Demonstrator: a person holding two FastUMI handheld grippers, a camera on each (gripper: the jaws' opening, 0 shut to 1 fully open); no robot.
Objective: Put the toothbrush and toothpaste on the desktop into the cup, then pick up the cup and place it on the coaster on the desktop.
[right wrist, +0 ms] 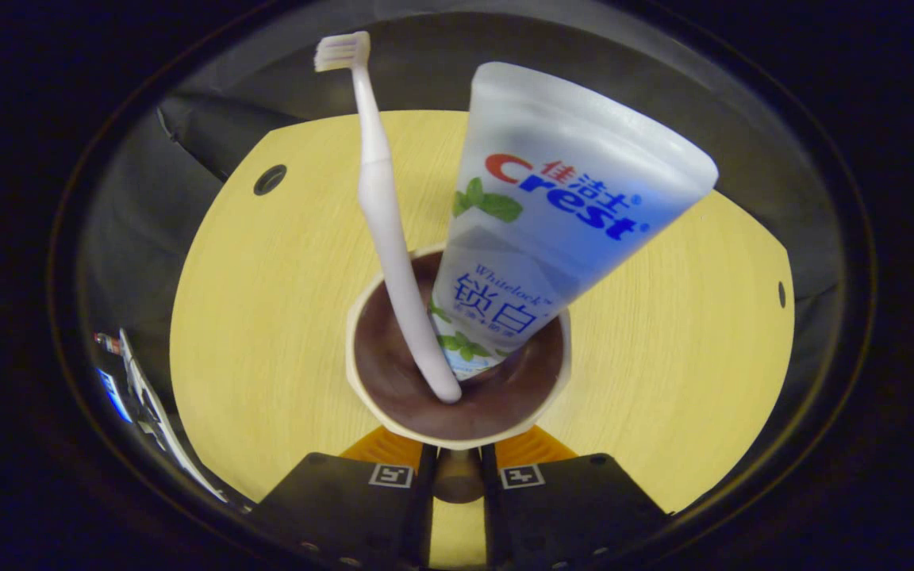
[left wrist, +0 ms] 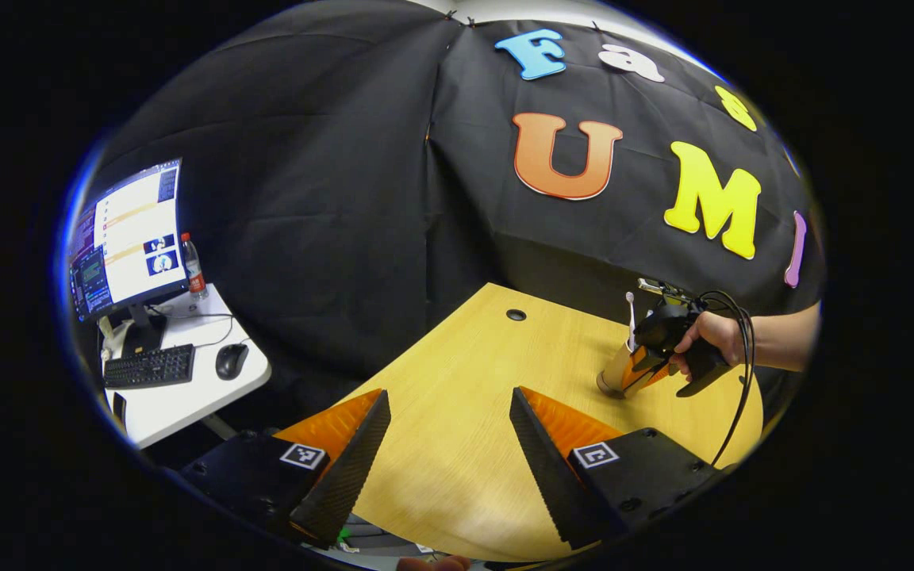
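Observation:
A tan cup (right wrist: 457, 432) with a dark inside holds a pale pink toothbrush (right wrist: 382, 206), bristles up, and a white and blue toothpaste tube (right wrist: 552, 214) that leans right. My right gripper (right wrist: 457, 458) is shut on the cup's near side, just below the rim. In the left gripper view the cup (left wrist: 614, 373) leans over the wooden desk (left wrist: 457, 349) at the right, in the right gripper (left wrist: 647, 363) that a hand (left wrist: 715, 333) holds. The toothbrush (left wrist: 630, 317) sticks up from the cup. My left gripper (left wrist: 449, 392) hovers open over the desk's near part, holding nothing.
A white side table (left wrist: 187, 388) stands left of the desk with a monitor (left wrist: 128, 238), a keyboard (left wrist: 147, 366), a mouse (left wrist: 231, 361) and a bottle (left wrist: 193, 266). The desk has a round cable hole (left wrist: 516, 315). A black cable (left wrist: 743, 381) hangs from the right gripper.

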